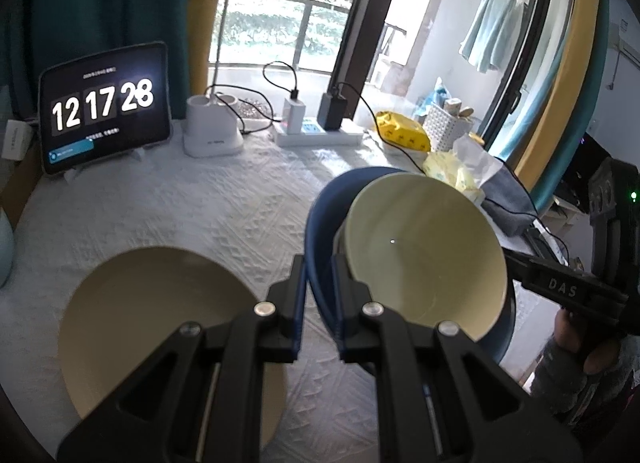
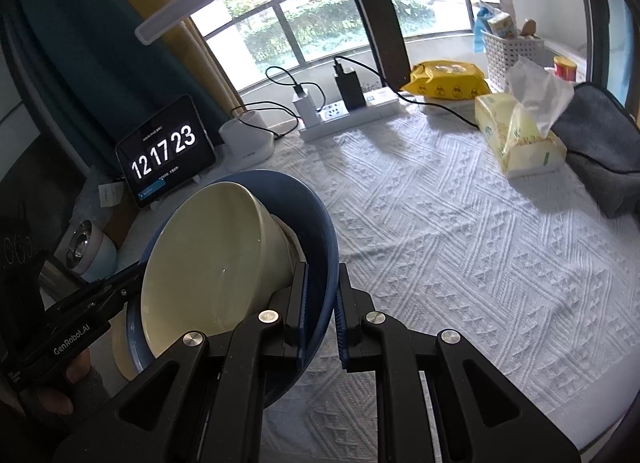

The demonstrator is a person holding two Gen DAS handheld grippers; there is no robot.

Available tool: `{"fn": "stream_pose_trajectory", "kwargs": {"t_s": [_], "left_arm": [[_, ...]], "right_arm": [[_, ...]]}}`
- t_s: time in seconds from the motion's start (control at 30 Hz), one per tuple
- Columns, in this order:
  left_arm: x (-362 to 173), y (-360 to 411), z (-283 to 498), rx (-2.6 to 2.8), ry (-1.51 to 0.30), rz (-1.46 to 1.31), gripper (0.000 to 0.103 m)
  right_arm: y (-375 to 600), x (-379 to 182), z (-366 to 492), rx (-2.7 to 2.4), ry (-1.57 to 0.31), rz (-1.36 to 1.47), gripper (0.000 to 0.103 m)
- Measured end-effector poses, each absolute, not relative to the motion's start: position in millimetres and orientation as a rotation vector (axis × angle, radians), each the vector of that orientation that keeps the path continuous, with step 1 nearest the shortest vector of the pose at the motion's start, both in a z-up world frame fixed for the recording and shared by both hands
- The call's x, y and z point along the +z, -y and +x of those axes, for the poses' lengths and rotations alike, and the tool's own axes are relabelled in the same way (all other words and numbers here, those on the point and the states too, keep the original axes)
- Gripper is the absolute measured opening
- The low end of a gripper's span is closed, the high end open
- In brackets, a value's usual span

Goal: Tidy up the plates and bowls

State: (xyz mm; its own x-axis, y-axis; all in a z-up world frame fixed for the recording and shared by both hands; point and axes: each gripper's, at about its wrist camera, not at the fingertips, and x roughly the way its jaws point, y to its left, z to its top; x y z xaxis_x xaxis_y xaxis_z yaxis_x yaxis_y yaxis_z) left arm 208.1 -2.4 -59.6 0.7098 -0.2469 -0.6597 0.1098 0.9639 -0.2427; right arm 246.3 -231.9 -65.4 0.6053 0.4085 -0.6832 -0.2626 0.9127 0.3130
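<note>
A blue plate [image 1: 320,231] is held up off the table, tilted, with a cream bowl [image 1: 424,255] resting in it. My left gripper [image 1: 318,299] is shut on the plate's left rim. My right gripper [image 2: 320,303] is shut on the opposite rim of the blue plate [image 2: 316,223], and the cream bowl [image 2: 216,263] leans to its left. The right gripper also shows in the left wrist view [image 1: 560,283], behind the bowl. A cream plate [image 1: 160,303] lies flat on the white tablecloth [image 1: 224,207], below and left of my left gripper.
Along the back edge stand a tablet clock [image 1: 104,107], a white lamp base [image 1: 212,127], a power strip with chargers [image 1: 316,131] and a yellow packet [image 1: 404,127]. A tissue box [image 2: 520,131], a grey cloth [image 2: 600,139] and a white basket [image 2: 508,51] sit at the right.
</note>
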Motion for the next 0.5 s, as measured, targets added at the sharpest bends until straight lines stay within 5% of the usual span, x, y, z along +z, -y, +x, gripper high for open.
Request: {"fn": "stream_pose_trajectory", "kwargs": {"t_s": [0.5], "left_arm": [[-48.6,-34.2,199.3,-0.157,-0.720,-0.230,0.010]], "right_arm": [[195.8,-49.8,248.2,0.429,-0.821,0.149,0.015]]}}
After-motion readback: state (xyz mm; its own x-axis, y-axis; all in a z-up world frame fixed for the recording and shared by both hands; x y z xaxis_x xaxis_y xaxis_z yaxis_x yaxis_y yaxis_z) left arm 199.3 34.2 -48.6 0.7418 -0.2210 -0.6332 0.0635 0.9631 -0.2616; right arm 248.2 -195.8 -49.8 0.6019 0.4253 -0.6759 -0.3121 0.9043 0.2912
